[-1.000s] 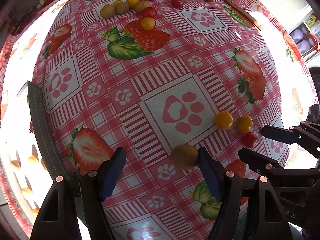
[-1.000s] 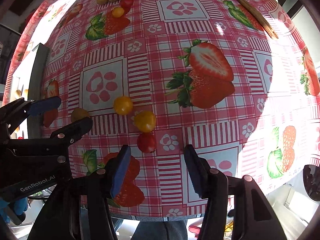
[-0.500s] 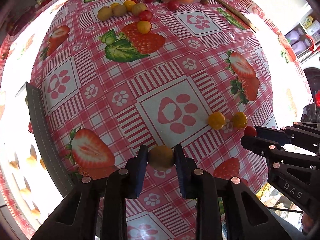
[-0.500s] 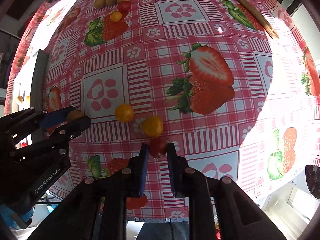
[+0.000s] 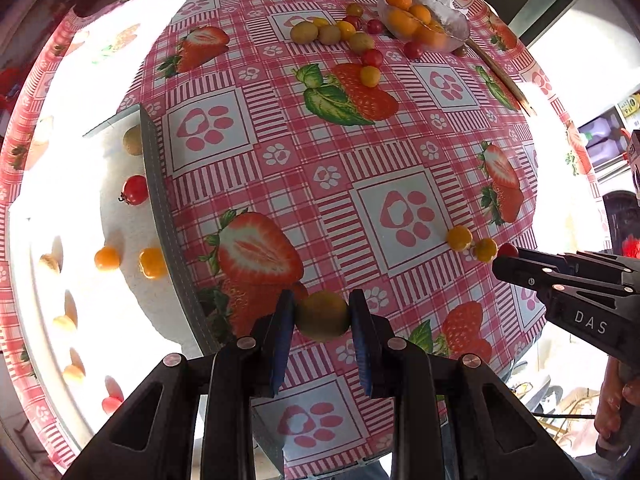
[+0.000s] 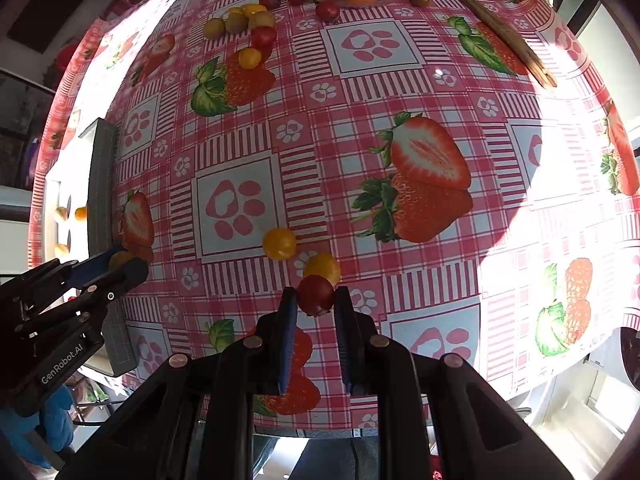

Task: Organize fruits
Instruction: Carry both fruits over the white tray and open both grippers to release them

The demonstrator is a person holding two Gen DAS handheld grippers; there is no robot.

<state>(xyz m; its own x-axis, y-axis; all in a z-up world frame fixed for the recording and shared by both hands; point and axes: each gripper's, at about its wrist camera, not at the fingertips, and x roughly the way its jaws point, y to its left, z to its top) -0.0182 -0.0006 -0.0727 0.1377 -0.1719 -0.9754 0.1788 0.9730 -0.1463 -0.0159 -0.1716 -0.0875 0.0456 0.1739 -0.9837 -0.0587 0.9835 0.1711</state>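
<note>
tray (image 5: 160,200) left, bowl (image 5: 452,36) far side

- I see a red-and-white checked tablecloth (image 6: 400,92) printed with strawberries and paw prints; it covers the whole table.
- I see a long wooden stick (image 6: 496,26) lying slantwise on the cloth at the far right.
- I see purple bottles (image 5: 604,142) on a shelf off the table's right side, in the left wrist view.
- I see something blue (image 6: 48,424) low at the left edge of the right wrist view; I cannot tell what it is.
</note>
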